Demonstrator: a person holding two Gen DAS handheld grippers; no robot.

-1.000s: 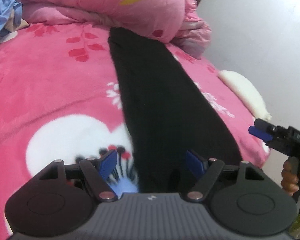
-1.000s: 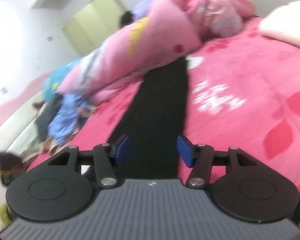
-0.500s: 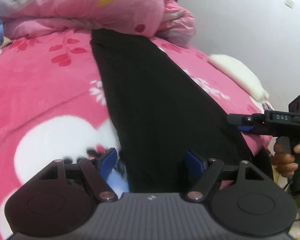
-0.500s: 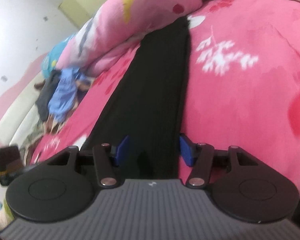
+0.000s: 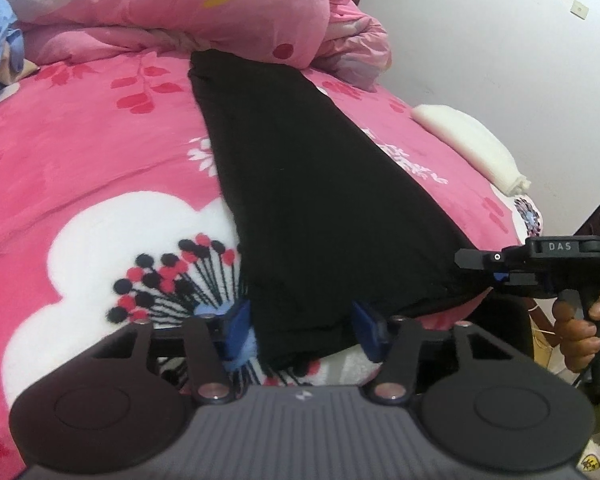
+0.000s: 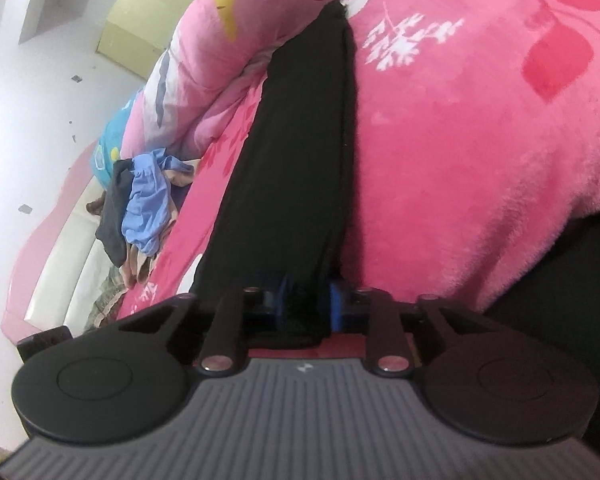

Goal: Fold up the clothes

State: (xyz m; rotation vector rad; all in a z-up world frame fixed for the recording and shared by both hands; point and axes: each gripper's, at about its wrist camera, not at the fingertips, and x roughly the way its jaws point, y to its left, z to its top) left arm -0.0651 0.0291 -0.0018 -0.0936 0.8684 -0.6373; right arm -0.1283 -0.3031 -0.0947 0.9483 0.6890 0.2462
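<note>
A long black garment [image 5: 300,184] lies flat on the pink floral blanket [image 5: 80,152], its far end tucked under a pink duvet [image 5: 180,4]. My left gripper [image 5: 303,326] is open at the near hem, its blue pads on either side of the hem's left part. In the left wrist view the right gripper [image 5: 474,274], held by a hand [image 5: 576,332], bites the hem's right corner at the bed edge. The right wrist view shows the right gripper [image 6: 310,304] shut on a bunch of black garment [image 6: 300,140] fabric.
A white folded cloth [image 5: 472,144] rests by the bed's right edge near the wall. A heap of blue and dark clothes [image 6: 140,204] sits at the bed's far left. The bed edge drops away just beside the right gripper.
The right gripper moved in to the hem's right corner and shut on the fabric. My left gripper came down to the near hem, and its pads drew slightly closer.
</note>
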